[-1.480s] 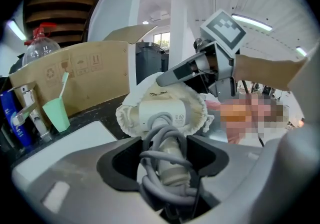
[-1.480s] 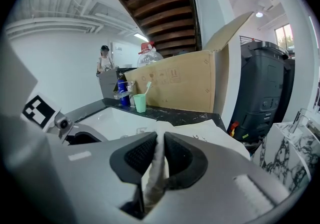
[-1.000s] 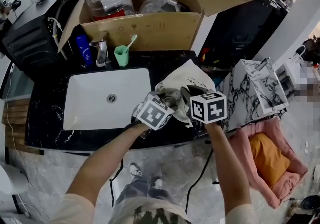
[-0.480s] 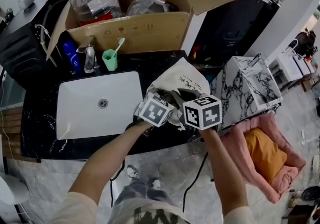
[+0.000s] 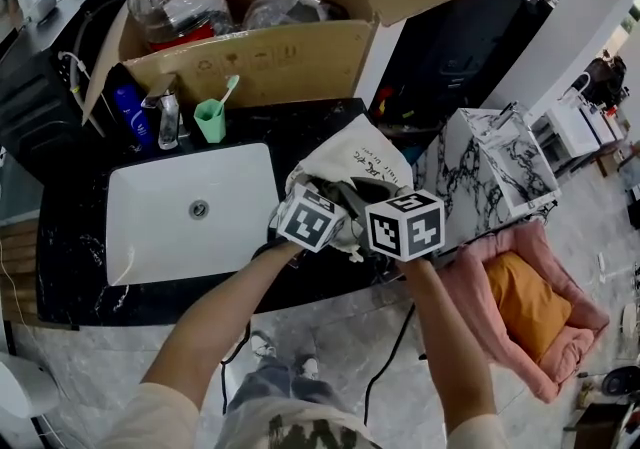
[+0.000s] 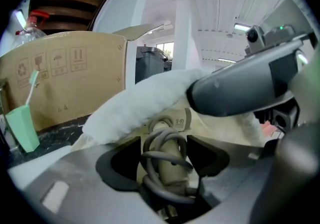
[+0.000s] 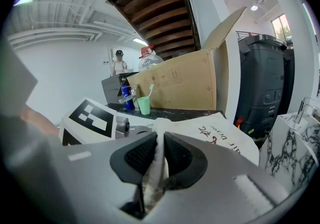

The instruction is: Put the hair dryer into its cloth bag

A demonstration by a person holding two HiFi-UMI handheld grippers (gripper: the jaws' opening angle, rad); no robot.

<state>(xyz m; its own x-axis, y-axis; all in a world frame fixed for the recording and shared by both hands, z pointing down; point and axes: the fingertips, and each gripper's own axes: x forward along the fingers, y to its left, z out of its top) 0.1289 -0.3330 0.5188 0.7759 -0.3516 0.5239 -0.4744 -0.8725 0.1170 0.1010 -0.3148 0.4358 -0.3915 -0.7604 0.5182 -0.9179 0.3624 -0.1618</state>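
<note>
Hair dryer held at the mouth of its bag.
The left gripper (image 6: 167,140) clamps the cord-wrapped handle of the hair dryer (image 6: 170,168) between widely spread jaws. Just to its right, the right gripper (image 7: 159,154) pinches a fold of the cloth bag (image 7: 225,135) in narrow jaws. The bag stretches ahead of both. Farther off, left of the left gripper, stand a green cup (image 6: 22,128) and a cardboard box (image 6: 70,83).

Green cup (image 5: 209,122) stands between white sink (image 5: 240,207) and cardboard box (image 5: 270,62).

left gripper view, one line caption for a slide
Left gripper holds the cord-wrapped hair dryer by its handle, against the cloth bag
</note>
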